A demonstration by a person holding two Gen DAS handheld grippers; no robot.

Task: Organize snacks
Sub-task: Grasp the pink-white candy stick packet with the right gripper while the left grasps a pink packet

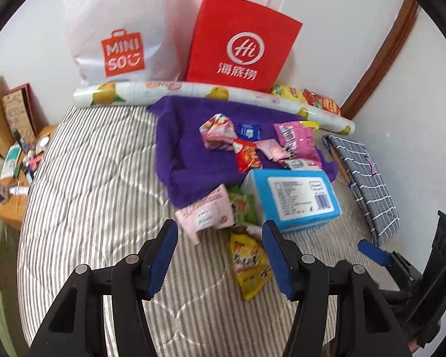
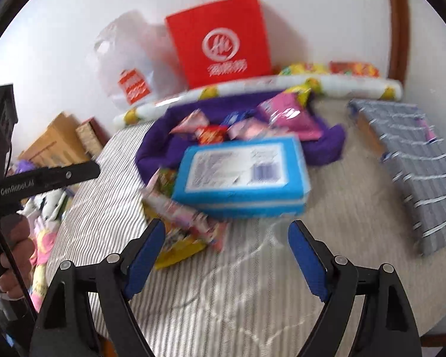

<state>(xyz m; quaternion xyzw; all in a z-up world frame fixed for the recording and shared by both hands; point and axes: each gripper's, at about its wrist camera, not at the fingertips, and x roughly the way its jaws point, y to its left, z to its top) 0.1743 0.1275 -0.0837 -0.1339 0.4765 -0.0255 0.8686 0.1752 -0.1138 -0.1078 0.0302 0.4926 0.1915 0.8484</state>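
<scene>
Jaws of both grippers [image 1: 220,255] [image 2: 227,258] parted, empty; snacks [image 1: 246,148] still scattered at twelve o'clock, unsorted.

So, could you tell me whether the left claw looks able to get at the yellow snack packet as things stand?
Probably yes. The left claw is open and empty, and the yellow snack packet lies flat on the striped bedding just ahead of its fingers, with only its top edge tucked under the green packet.
</scene>
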